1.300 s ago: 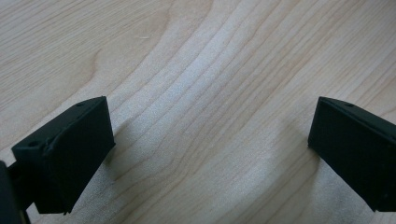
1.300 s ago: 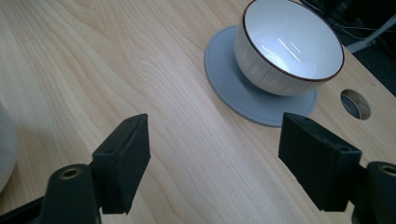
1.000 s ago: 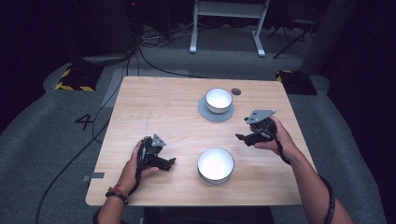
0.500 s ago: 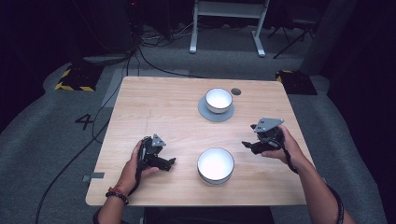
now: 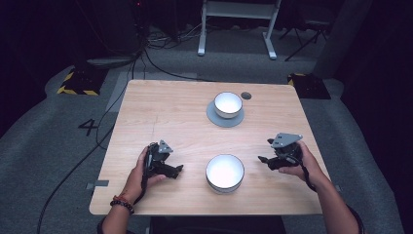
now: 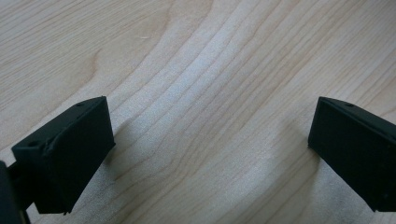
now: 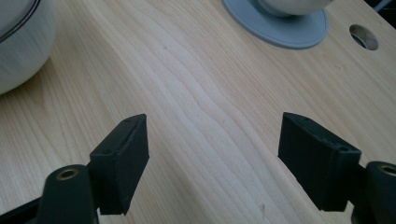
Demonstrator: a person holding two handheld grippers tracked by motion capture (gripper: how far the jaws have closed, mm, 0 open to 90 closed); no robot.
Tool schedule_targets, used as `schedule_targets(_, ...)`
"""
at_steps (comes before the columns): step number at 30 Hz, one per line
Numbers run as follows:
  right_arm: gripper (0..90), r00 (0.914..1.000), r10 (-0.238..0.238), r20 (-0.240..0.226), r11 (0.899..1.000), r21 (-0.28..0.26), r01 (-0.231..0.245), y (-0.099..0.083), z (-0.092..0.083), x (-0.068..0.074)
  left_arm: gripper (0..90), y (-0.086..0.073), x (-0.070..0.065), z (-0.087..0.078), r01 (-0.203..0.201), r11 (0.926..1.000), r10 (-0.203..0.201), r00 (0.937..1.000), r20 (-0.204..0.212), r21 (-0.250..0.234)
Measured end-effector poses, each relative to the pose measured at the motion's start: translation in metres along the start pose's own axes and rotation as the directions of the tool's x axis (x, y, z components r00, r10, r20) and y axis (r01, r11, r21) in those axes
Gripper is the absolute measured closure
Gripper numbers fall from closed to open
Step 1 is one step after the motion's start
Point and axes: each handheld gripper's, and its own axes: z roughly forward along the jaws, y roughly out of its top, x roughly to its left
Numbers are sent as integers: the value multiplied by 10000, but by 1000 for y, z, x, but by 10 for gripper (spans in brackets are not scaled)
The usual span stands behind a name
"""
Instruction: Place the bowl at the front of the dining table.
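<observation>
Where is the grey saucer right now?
In the high view the grey saucer lies at the table's far side, right of centre, under the smaller white bowl, beside the round hole.

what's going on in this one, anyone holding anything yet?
Not yet. A person at the light wooden table holds a black two-jaw gripper in each hand. The left gripper and the right gripper both sit low over bare wood with jaws wide open and nothing between them, one on either side of the large white bowl near the front edge. Farther back, a smaller white bowl stands on a round grey saucer. Neither bowl is being touched.
</observation>
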Motion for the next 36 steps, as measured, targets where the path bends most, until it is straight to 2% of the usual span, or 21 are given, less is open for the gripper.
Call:
schedule_targets(2, 247, 9996, 276, 17, 9996, -9, -276, -3, 0, 3, 4, 0, 0, 0, 1, 10000, -1, 10000, 1, -2)
schedule_targets(4, 245, 9999, 156, 5, 9999, 53, -156, -6, -1, 2, 4, 0, 0, 0, -1, 10000, 1, 10000, 1, 1)
schedule_targets(5, 246, 9992, 393, 18, 9992, 66, -393, -8, -1, 4, 4, 0, 0, 0, 0, 10000, 0, 10000, -1, 0)
schedule_targets(7, 244, 9997, 263, 1, 9996, 103, -263, -11, -2, 4, 4, 0, 0, 0, -2, 10000, 2, 10000, 0, 1)
schedule_targets(8, 244, 9986, 521, -33, 9986, 52, -521, -13, -2, 6, 4, 0, 0, 0, 0, 10000, 0, 10000, -1, 0)
schedule_targets(9, 245, 9994, 344, 4, 9993, 110, -344, -15, -3, 6, 4, 0, 0, 0, 2, 10000, -2, 10000, 1, -2)
schedule_targets(11, 244, 9988, 494, 21, 9987, 140, -494, -19, -3, 8, 4, 0, 0, 0, 5, 10000, -5, 10000, 1, -4)
schedule_targets(13, 238, 9995, 319, 11, 9992, 242, -320, -24, -4, 8, 4, 0, 0, 0, 0, 10000, 0, 10000, 0, 0)
schedule_targets(14, 239, 9979, 654, 27, 9976, 225, -655, -25, -4, 9, 4, 0, 0, 0, 2, 10000, -2, 10000, -1, -4)
schedule_targets(17, 239, 9986, 530, -29, 9984, 199, -529, -33, -5, 9, 4, 0, 0, 0, 1, 10000, -1, 10000, 1, -2)
schedule_targets(25, 237, 9964, 849, 32, 9957, 373, -849, -47, -8, 13, 4, 0, 0, 0, 0, 10000, 0, 10000, 1, 0)
schedule_targets(26, 237, 9963, 854, 19, 9949, 538, -854, -50, -9, 14, 4, 0, 0, 0, 0, 10000, 0, 10000, -1, -2)
schedule_targets(28, 235, 9941, 1080, 40, 9928, 509, -1081, -53, -8, 16, 4, 0, 0, 0, -1, 10000, 1, 10000, 0, 2)
schedule_targets(30, 233, 9953, 966, 18, 9938, 557, -966, -58, -7, 15, 4, 0, 0, 0, 3, 10000, -3, 10000, 1, -2)
schedule_targets(35, 229, 9920, 1261, -49, 9906, 550, -1256, -69, -6, 17, 4, 0, 0, 0, 4, 10000, -4, 10000, 2, 0)
schedule_targets(36, 228, 9931, 1174, -29, 9915, 572, -1171, -71, -6, 16, 4, 0, 0, 0, 4, 10000, -4, 10000, 5, 1)
